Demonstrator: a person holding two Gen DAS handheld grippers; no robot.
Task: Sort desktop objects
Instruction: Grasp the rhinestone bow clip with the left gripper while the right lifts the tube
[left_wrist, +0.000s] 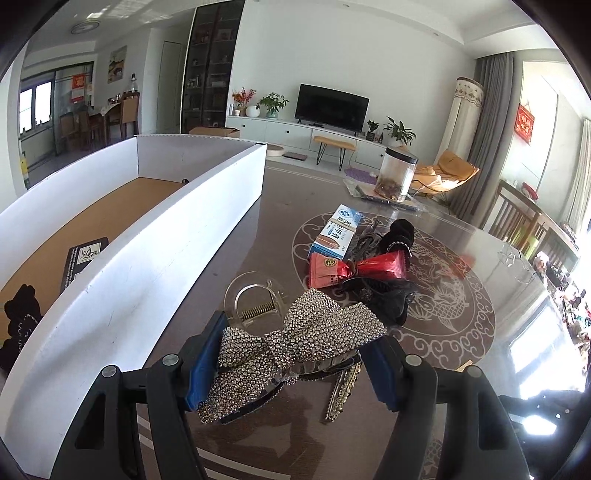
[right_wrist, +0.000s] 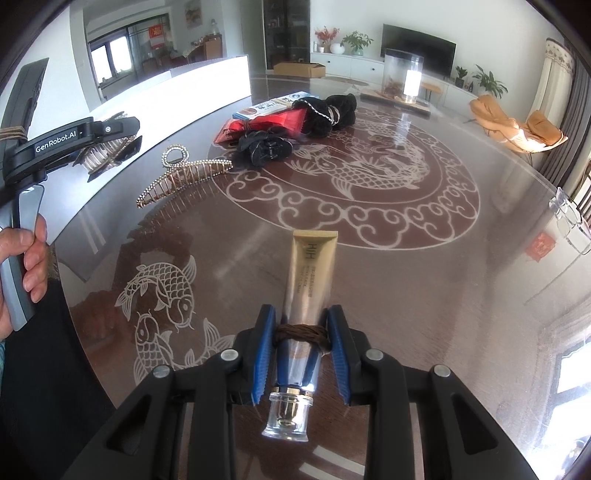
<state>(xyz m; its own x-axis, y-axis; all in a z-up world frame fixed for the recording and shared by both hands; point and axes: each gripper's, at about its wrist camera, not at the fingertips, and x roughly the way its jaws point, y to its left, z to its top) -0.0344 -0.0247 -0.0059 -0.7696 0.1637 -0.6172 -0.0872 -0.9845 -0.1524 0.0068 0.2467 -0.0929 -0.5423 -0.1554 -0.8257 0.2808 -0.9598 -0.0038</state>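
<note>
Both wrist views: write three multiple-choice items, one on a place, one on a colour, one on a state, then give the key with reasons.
1. Where does the white box stand, seen from the left wrist?
A. left of the pile of objects
B. right of the pile
C. on the floor

2. What colour is the tube in the right gripper?
A. green
B. gold
C. pink

3. What is the state of the left gripper?
A. open and bare
B. out of sight
C. shut on the rhinestone bow clip

Key: 1 A, the box wall fills the picture's left side; 2 B, the tube's body is gold; 3 C, both blue pads press the bow's ends.
</note>
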